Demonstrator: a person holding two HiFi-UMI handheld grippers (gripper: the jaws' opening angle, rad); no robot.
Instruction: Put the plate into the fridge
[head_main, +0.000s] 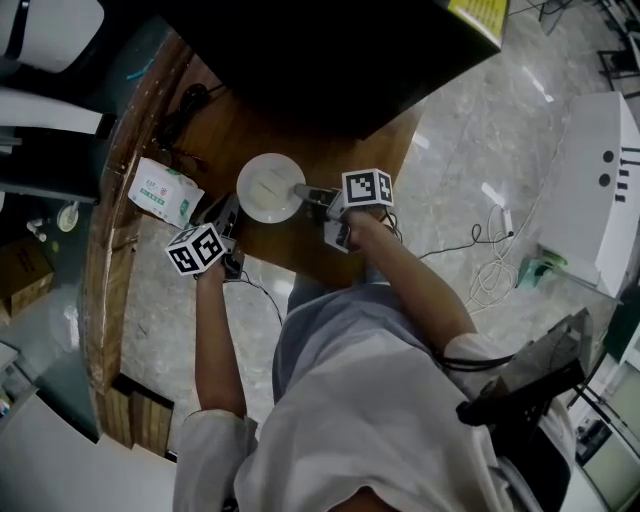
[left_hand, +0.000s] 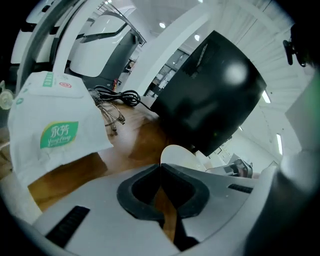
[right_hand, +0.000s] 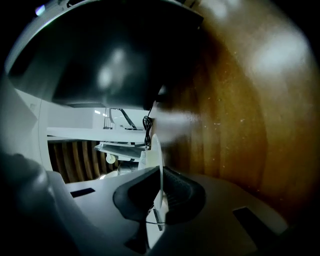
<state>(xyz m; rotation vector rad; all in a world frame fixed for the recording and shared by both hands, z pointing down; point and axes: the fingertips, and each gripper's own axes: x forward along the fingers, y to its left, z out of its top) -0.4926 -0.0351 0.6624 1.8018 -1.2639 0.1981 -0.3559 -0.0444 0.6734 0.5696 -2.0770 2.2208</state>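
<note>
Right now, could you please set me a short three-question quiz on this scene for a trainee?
1. True or false: the left gripper holds the plate.
2. Which one is clamped on the plate's rim? A: the left gripper. B: the right gripper.
3. Fill in: the tissue pack lies on the wooden ____.
Key: 1 false, its jaws are shut on nothing; 2 B; 3 table.
</note>
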